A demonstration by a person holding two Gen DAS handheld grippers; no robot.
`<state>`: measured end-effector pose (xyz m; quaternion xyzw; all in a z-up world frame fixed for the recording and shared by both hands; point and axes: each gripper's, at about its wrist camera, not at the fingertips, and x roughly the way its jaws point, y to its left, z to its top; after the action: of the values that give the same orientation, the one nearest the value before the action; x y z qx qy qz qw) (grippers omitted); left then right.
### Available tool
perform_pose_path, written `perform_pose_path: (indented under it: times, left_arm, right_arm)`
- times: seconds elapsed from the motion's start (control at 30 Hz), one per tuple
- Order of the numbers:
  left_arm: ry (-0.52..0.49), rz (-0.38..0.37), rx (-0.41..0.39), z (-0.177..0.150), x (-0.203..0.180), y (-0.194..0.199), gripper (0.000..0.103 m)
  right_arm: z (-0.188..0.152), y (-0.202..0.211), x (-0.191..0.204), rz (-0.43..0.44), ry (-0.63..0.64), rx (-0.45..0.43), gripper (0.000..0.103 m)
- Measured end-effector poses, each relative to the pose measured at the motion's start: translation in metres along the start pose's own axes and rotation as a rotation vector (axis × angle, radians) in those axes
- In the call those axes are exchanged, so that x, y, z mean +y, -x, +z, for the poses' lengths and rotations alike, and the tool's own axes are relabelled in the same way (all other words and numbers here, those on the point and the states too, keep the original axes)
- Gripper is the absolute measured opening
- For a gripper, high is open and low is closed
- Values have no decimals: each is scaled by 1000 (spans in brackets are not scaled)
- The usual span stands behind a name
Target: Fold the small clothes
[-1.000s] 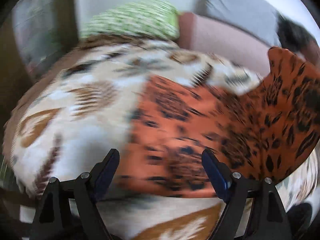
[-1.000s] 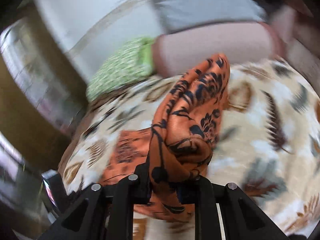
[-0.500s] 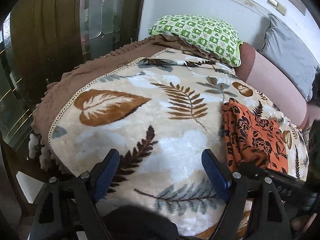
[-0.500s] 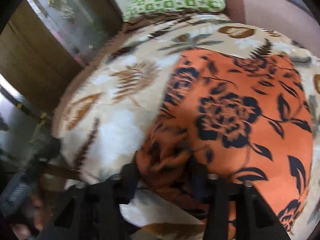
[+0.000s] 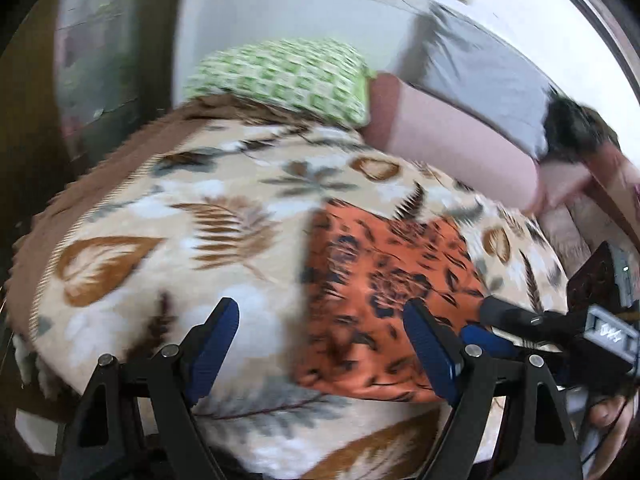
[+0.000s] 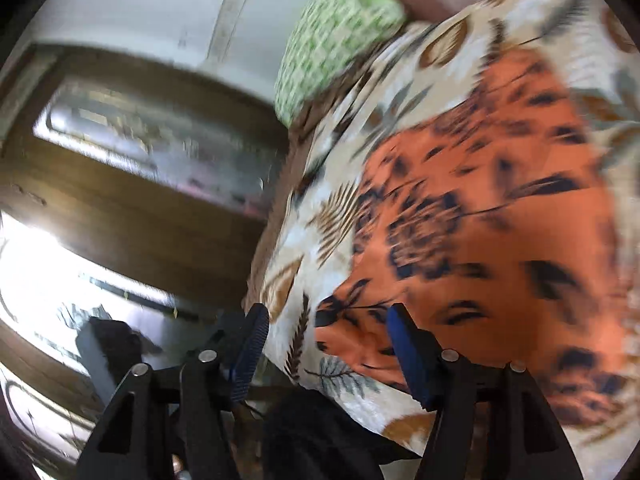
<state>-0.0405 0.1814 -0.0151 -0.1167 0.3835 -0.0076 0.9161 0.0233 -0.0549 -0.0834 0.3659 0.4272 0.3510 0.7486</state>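
The orange flowered cloth (image 5: 380, 292) lies flat on the leaf-print blanket (image 5: 160, 240), well short of the green pillow (image 5: 288, 76). Both the left tool (image 5: 320, 344) and right tool (image 6: 324, 344) gape wide, empty. Pinch the near corners squarely, lift low, and carry them toward the pillow so the edges meet.
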Motion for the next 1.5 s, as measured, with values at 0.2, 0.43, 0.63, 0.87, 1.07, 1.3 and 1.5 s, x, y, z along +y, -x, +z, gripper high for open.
perform_pose_path:
  times: [0.2,0.43,0.63,0.87,1.07,1.3,1.5]
  left_arm:
    - [-110,315,248,-30,8,-90,86]
    - [-212,301,89,-12,-30,-43,86]
    - [-215,98,17,14,-61,-36,86]
    - [-172,138,248,-5,-41,-122,86]
    - [-106,70,242,-9,-22,-128,92]
    - [-104,72,230,-12,-17,-132,96]
    - [-128,104,204,-6,-25,-115,94]
  right_arm:
    - [-15,19,-91,-2,-259,12,66]
    - [0,35,-73,29,-170,17,66]
    - [49,46,-87,-50,-141,-22,69]
    - [101,13,-153,-22,-278,29,70]
    - [123,-4,-161,7,-273,51,71]
    - [117,-16,-160,-141,-246,67,31]
    - [91,19,-147,-107,-291,1,85]
